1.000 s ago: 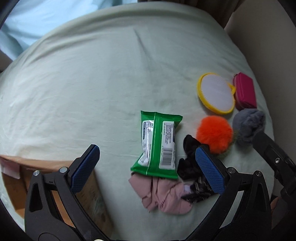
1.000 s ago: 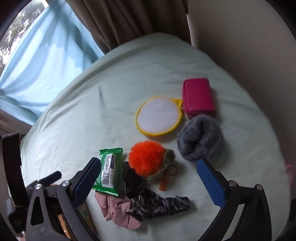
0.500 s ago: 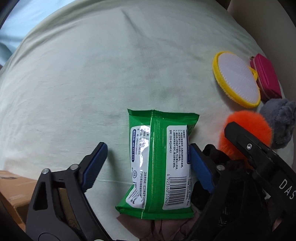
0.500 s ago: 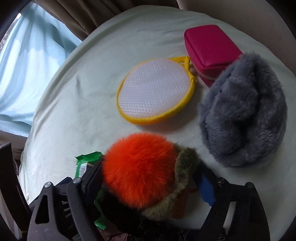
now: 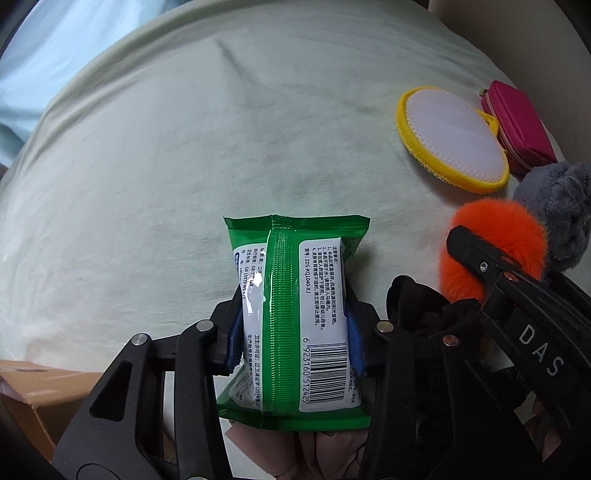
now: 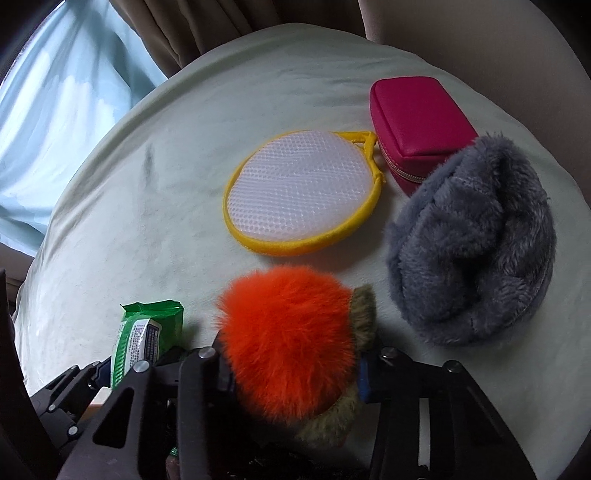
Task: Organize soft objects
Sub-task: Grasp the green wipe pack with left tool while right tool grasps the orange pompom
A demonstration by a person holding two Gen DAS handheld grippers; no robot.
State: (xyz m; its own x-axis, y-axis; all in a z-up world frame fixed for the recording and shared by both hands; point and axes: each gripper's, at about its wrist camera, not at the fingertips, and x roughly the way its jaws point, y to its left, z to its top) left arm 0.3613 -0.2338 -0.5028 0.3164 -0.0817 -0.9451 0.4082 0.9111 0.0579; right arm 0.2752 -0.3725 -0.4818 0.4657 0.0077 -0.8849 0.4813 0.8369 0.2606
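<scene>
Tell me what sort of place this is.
Probably a bedroom: the soft items lie on a wrinkled pale green sheet like a bed's, with brown curtains and a sunlit window behind.

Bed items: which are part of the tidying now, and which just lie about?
In hand: green wipes pack in left tool; orange pompom in right tool.
Lying about: yellow-rimmed pad, pink case, grey fluffy pouch, cardboard box.
</scene>
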